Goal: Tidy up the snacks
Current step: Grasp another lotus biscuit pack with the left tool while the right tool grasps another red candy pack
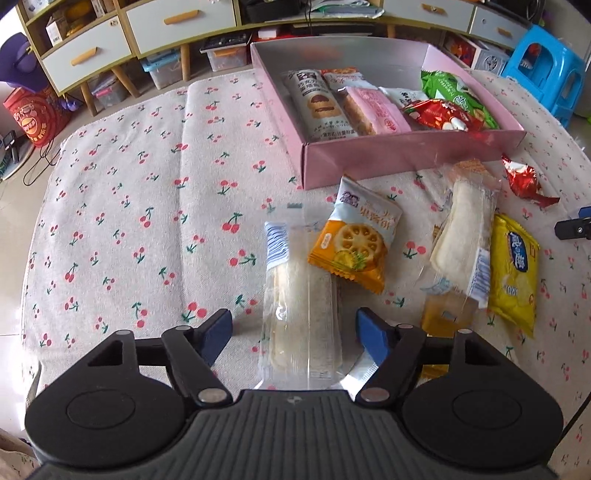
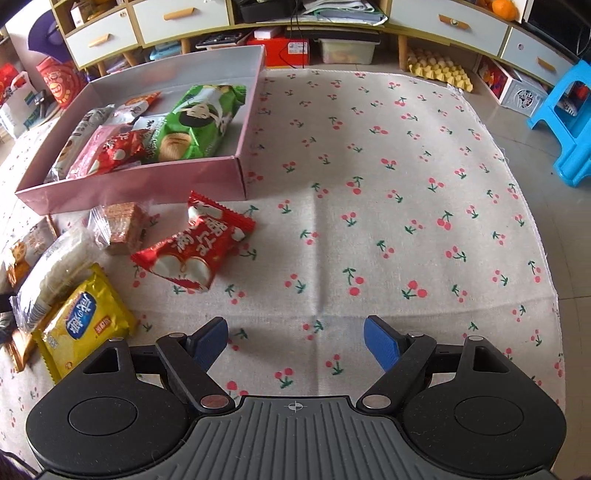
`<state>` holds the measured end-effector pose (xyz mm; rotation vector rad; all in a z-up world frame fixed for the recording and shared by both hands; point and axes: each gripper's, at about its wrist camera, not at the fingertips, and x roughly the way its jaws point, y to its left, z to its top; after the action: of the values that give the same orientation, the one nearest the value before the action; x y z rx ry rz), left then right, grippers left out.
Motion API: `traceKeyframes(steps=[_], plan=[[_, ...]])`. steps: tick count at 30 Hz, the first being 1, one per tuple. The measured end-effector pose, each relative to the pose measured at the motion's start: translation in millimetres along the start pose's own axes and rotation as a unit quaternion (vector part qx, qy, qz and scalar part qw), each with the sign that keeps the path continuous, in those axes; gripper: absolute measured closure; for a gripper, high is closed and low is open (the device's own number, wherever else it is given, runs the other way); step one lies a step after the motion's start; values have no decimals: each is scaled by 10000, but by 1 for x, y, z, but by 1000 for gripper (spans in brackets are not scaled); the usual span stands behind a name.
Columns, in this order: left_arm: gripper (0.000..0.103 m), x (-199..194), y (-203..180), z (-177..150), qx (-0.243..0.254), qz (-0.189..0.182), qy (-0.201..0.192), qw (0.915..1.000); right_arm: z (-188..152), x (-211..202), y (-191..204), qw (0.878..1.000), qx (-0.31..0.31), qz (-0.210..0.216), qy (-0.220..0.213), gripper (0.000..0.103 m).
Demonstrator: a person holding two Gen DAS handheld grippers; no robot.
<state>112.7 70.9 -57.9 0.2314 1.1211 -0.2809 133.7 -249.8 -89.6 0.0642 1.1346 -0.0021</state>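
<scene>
A clear-wrapped white cake packet (image 1: 301, 295) lies lengthwise on the cherry-print cloth between the fingers of my left gripper (image 1: 295, 332). The jaws are open, with a gap on both sides of the packet. Beside it lie an orange biscuit packet (image 1: 354, 247), a second clear white cake packet (image 1: 465, 229) and a yellow packet (image 1: 515, 273). Behind them the pink box (image 1: 406, 155) holds several snacks. My right gripper (image 2: 295, 343) hangs open over bare cloth. A red packet (image 2: 195, 247), a wrapped wafer (image 2: 120, 225) and the yellow packet (image 2: 81, 328) lie to its left, in front of the pink box (image 2: 147, 184).
The cloth-covered table ends at the right edge (image 2: 535, 221) over a tiled floor. A blue plastic stool (image 2: 569, 122) stands beyond it. A drawer cabinet (image 2: 177, 18) runs along the back with storage bins underneath.
</scene>
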Motion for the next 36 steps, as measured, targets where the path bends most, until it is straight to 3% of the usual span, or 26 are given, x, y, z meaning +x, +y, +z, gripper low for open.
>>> traceKeyframes(steps=[5, 11, 17, 22, 27, 32, 36], plan=[[28, -8, 7, -4, 47, -47, -52, 10000, -1, -4, 0, 9997, -42, 249, 26, 20], [27, -19, -7, 4, 369, 11, -593, 9976, 9, -10, 8, 9935, 499, 1019, 64, 20], [47, -20, -27, 23, 442, 41, -1123, 9927, 25, -14, 9, 9834, 1201, 1351, -170, 20], [57, -10, -39, 32, 368, 22, -1144, 9928, 31, -7, 2, 9759, 1740, 1292, -256, 20], [65, 1, -44, 35, 421, 116, -959, 9944, 32, 1, 3, 9816, 1617, 994, -201, 21], [65, 1, -40, 33, 469, 64, -929, 9945, 29, 2, 4, 9908, 1193, 596, -215, 21], [59, 1, -40, 30, 700, -118, -862, 9937, 30, 2, 2, 9909, 1167, 631, -236, 22]])
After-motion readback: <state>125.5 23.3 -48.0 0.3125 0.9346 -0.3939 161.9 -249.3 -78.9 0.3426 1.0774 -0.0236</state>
